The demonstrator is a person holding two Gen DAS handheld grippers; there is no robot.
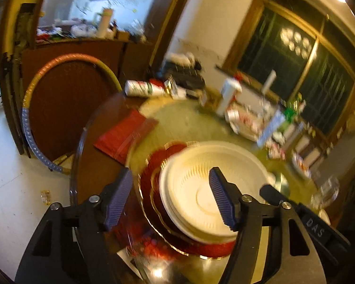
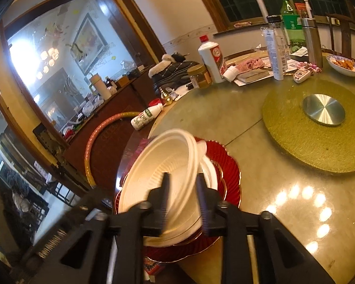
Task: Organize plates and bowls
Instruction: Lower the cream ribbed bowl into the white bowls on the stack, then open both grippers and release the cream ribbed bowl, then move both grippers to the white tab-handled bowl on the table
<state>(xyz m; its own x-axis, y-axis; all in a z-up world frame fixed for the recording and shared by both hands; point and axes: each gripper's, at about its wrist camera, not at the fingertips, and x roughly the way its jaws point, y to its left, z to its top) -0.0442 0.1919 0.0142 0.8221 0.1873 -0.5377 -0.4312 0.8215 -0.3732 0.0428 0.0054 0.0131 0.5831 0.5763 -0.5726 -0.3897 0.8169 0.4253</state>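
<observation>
While both wrist views are smearing with blur, I am making out a white bowl [image 2: 161, 177] tilting up on its edge, with my right gripper [image 2: 182, 202] pinching its near rim between two narrowly set fingers. Those blue pads [image 2: 202, 203] are streaking, so I cannot tell exactly how tightly they are seating on the rim. The bowl is leaning over a stack of white plates [image 2: 208, 168], which is resting on a red scalloped plate [image 2: 227, 172] near the table's [image 2: 284, 189] edge. How many white pieces are sitting in that stack, I cannot tell; the raised bowl is hiding most of them.

From the left wrist, my left gripper [image 1: 170, 198] is hanging wide open above the same stack, holding nothing. Its right finger is crossing the white bowl [image 1: 201, 189], and the left finger is covering part of the red plate [image 1: 153, 182] rim. A tip of the right gripper is poking in at the lower right.

Farther off, a round green mat [image 2: 295, 142] with a metal disc [image 2: 323, 109] is lying at the table centre. Bottles [image 2: 211, 58] and clutter are crowding the far edge, mostly smudged in the left view. A hoop [image 1: 35, 94] is leaning against a dark cabinet [image 1: 66, 94], its lower part cut off behind the table.
</observation>
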